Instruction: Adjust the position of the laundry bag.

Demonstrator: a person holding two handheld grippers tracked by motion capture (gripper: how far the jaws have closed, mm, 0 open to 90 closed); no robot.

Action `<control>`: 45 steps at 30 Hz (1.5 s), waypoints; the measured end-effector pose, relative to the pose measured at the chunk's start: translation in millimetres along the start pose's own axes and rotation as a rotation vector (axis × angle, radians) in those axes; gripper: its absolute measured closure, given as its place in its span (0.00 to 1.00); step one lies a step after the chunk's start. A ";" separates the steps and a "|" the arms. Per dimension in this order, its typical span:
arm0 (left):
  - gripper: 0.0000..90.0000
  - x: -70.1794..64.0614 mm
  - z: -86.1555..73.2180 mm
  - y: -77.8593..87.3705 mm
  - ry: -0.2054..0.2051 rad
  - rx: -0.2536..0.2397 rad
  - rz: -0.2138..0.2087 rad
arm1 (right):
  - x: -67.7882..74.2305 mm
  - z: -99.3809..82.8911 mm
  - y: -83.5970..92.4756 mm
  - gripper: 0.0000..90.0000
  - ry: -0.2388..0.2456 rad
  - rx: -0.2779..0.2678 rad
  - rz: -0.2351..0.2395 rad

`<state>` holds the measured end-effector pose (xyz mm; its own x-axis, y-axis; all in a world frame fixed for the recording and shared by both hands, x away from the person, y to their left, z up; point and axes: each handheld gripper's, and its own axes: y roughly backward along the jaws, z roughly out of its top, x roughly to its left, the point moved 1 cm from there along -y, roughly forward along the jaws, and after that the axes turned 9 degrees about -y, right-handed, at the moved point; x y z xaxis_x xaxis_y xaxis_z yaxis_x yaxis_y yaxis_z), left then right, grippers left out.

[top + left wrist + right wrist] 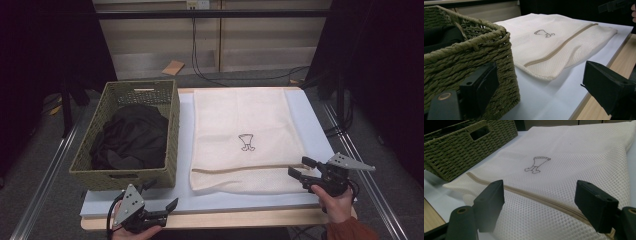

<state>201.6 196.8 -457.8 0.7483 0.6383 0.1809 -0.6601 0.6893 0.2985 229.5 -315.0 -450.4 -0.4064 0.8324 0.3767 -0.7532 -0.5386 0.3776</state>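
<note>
Mesh laundry bag (245, 140) lies flat on my table (310, 120), touching a woven basket (170, 120) holding dark clothes (132, 137). My right tool (298, 168) hovers at the bag's near right corner, jaws apart and empty; my left tool (167, 209), also spread, sits before the basket.

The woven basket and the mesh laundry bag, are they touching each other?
Apart. The high view shows a strip of bare blue mat between the woven basket and the mesh laundry bag; the left gripper view shows the same gap.
</note>
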 end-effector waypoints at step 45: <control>0.14 11.4 -2.8 9.9 0.062 0.013 0.033 | 32.8 22.7 -72.6 0.42 0.164 0.197 0.099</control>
<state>203.4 211.8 -455.4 0.7206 0.6807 0.1321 -0.6829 0.6636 0.3056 282.6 -251.6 -446.2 -0.5638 0.7757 0.2837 -0.5972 -0.6201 0.5087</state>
